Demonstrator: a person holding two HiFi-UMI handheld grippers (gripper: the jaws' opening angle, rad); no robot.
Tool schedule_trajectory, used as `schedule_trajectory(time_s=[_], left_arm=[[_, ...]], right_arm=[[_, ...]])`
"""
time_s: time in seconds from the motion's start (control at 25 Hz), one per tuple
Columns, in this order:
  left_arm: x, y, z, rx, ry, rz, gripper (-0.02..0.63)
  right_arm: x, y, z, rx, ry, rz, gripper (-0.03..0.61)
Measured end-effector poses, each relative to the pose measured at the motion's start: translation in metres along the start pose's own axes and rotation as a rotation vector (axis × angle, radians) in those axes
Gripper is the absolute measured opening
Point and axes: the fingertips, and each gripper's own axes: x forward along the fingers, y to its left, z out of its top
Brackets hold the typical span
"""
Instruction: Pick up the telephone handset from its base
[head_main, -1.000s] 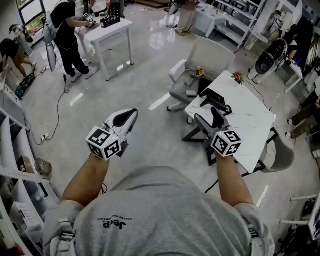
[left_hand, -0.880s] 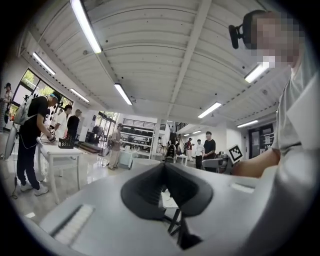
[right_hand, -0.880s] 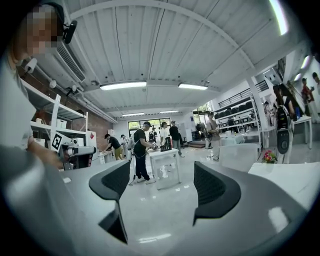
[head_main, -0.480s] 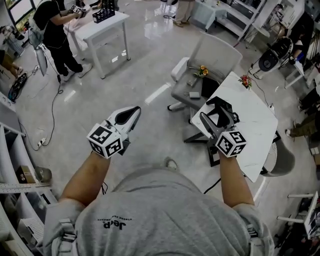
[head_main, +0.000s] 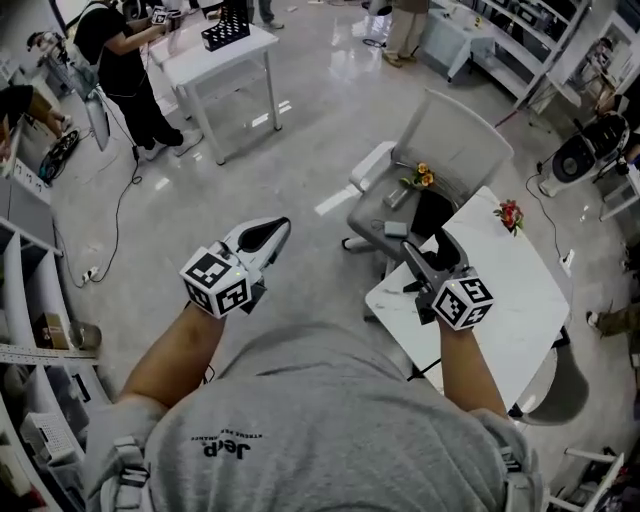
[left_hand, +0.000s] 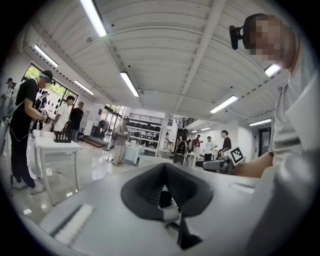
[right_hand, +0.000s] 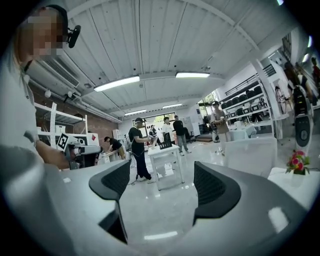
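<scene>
The left gripper (head_main: 275, 228) has its jaws pressed together with nothing between them and is held over bare floor. The right gripper (head_main: 428, 250) has its jaws spread and empty, poised above the near edge of a white table (head_main: 500, 300). Each gripper carries 1 cube of black-and-white square markers. Just past the right jaws, where the table meets a chair, sits a dark shape that seems to be the telephone (head_main: 432, 212). The gripper partly covers it, so handset and base cannot be told apart. The only readable writing is "Jeep", seen upside down on the back of the person's grey shirt (head_main: 228, 450). A small bunch of red flowers (head_main: 509, 214) stands on the table, and orange flowers (head_main: 420, 178) lie on the pale office chair (head_main: 455, 135) beside it. Well apart, a second white table (head_main: 225, 60) holds a black rack (head_main: 225, 32), with a person in black (head_main: 125, 70) standing at it.
</scene>
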Motion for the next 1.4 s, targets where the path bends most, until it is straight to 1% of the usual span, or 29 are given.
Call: schedule_trajectory(time_s=[0.16, 0.32, 0.44, 0.56, 0.72, 0.84, 0.96, 1.16, 1.28, 1.4], left_arm=[[0.048, 0.008, 0.007, -0.008, 0.010, 0.020, 0.058], [0.071, 0.021, 0.002, -0.006, 0.034, -0.016, 0.058], [0.081, 0.042, 0.005, -0.003, 0.030, -0.065, 0.058], [0.087, 0.055, 0.002, 0.003, 0.052, -0.130, 0.058], [0.100, 0.054, -0.004, 0.009, 0.083, -0.220, 0.058], [0.116, 0.044, -0.004, 0.014, 0.092, -0.290, 0.058], [0.136, 0.027, -0.009, 0.018, 0.101, -0.344, 0.058], [0.181, -0.027, -0.036, 0.021, 0.150, -0.449, 0.058], [0.207, -0.061, -0.060, 0.021, 0.193, -0.505, 0.058], [0.231, -0.089, -0.080, 0.021, 0.213, -0.543, 0.058]], right_arm=[[0.024, -0.045, 0.014, -0.012, 0.002, 0.030, 0.377], [0.038, -0.066, 0.007, -0.004, 0.017, 0.008, 0.377], [0.055, -0.068, 0.005, -0.029, 0.027, -0.010, 0.377], [0.065, -0.064, 0.005, -0.068, 0.037, -0.046, 0.377], [0.051, -0.062, 0.003, -0.099, 0.049, -0.099, 0.377], [0.034, -0.069, 0.003, -0.130, 0.078, -0.150, 0.377], [0.015, -0.087, 0.000, -0.163, 0.106, -0.196, 0.377], [-0.037, -0.125, -0.020, -0.204, 0.172, -0.255, 0.376], [-0.063, -0.143, -0.043, -0.239, 0.243, -0.253, 0.376], [-0.081, -0.156, -0.071, -0.288, 0.323, -0.217, 0.376]])
